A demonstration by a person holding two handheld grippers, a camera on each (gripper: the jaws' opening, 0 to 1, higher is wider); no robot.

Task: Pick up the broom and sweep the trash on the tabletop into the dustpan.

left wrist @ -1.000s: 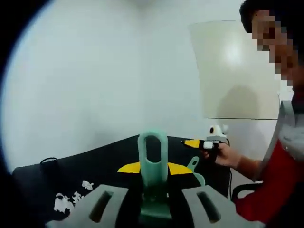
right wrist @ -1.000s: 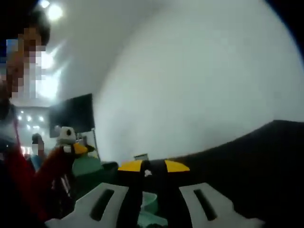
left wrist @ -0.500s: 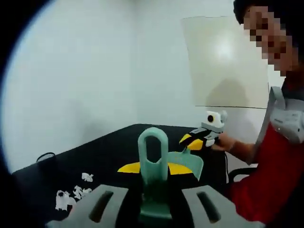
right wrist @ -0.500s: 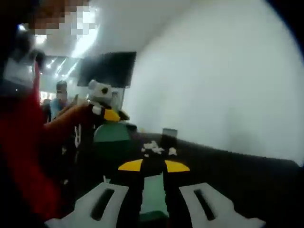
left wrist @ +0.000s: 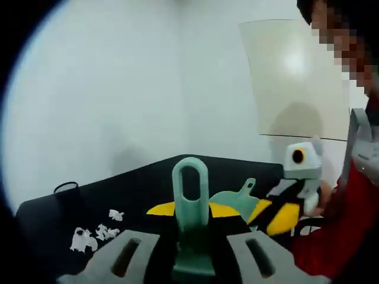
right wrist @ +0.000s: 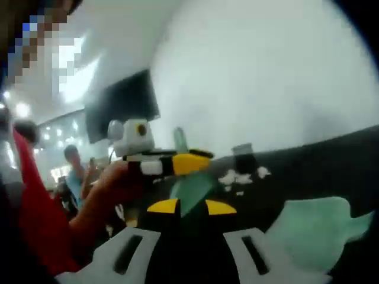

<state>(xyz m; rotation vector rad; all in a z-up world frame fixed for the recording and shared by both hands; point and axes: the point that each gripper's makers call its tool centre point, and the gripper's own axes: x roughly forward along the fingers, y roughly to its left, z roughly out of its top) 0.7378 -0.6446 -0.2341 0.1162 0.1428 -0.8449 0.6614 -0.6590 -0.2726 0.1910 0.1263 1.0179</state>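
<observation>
My left gripper [left wrist: 189, 208] is shut on the tall green loop handle of the broom [left wrist: 190, 195], which stands upright between its jaws. White paper scraps [left wrist: 95, 234] lie on the black table [left wrist: 142, 189] to the left. The right gripper [left wrist: 278, 216] comes in from the right, next to a pale green fan-shaped dustpan [left wrist: 231, 201]. In the right gripper view, the left gripper [right wrist: 177, 163] is ahead with the broom handle [right wrist: 179, 139] rising above it. The scraps [right wrist: 240, 176] lie beyond. The pale green dustpan [right wrist: 314, 228] spreads at lower right of my right gripper [right wrist: 190, 206].
A black cable loop [left wrist: 67, 188] lies at the table's far left edge. White walls stand behind the table, and a pale panel [left wrist: 296, 83] leans at the right. The person's red sleeve [left wrist: 331, 231] is close on the right. A dark screen [right wrist: 121, 106] and people show in the background.
The right gripper has come lower and closer in the left gripper view. The right gripper view has swung round, so the left gripper, the scraps and the dustpan's body now show.
</observation>
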